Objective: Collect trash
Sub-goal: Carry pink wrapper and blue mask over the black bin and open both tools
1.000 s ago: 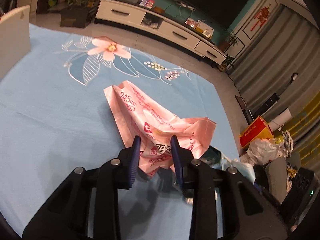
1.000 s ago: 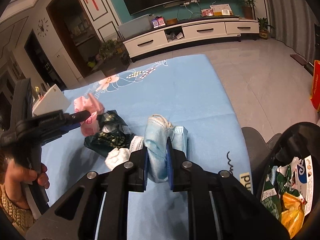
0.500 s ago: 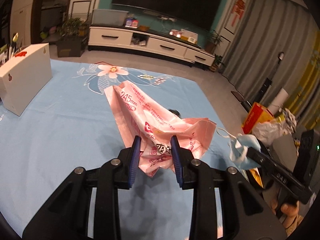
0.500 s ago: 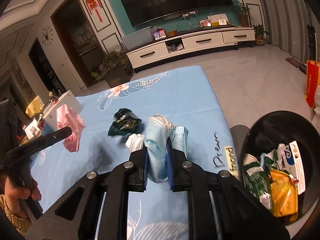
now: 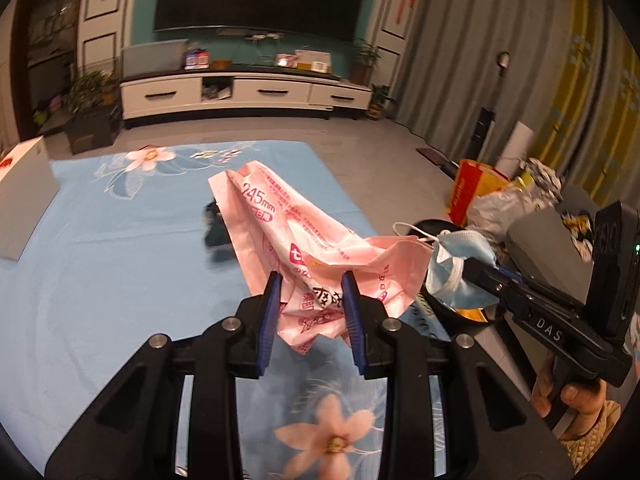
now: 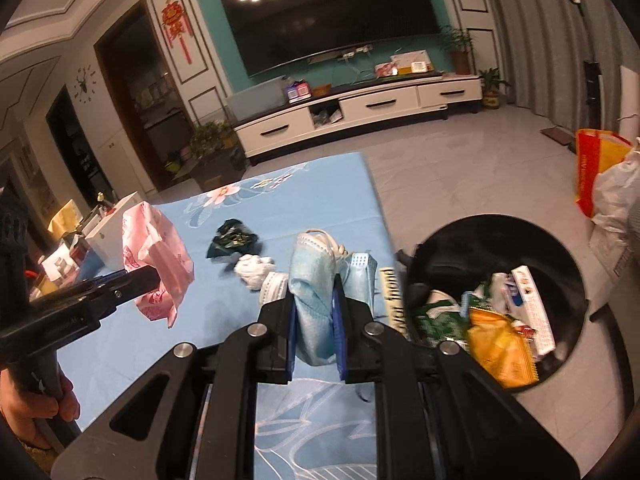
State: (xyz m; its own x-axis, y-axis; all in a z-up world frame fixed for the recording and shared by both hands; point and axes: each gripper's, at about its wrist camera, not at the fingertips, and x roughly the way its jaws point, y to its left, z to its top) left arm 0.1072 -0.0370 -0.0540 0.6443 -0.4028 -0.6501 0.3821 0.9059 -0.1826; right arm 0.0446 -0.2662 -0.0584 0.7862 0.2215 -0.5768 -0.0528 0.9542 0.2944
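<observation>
My left gripper (image 5: 310,296) is shut on a crumpled pink plastic wrapper (image 5: 304,236) and holds it above the blue flowered tablecloth (image 5: 100,248). It also shows in the right wrist view (image 6: 158,252). My right gripper (image 6: 314,308) is shut on a light blue face mask (image 6: 316,276), lifted near the table's right edge; the mask also shows in the left wrist view (image 5: 456,268). A black round trash bin (image 6: 504,288) with wrappers inside stands on the floor to the right. A dark green wrapper (image 6: 232,238) and a white crumpled tissue (image 6: 254,270) lie on the table.
A white box (image 5: 24,196) stands at the table's left edge. A red-yellow bag (image 6: 596,168) and a white plastic bag (image 6: 616,200) sit on the floor beyond the bin. A TV cabinet (image 6: 360,116) lines the far wall.
Both grippers have lifted and swung right towards the bin, each still holding its item. The bin now fills more of the right wrist view.
</observation>
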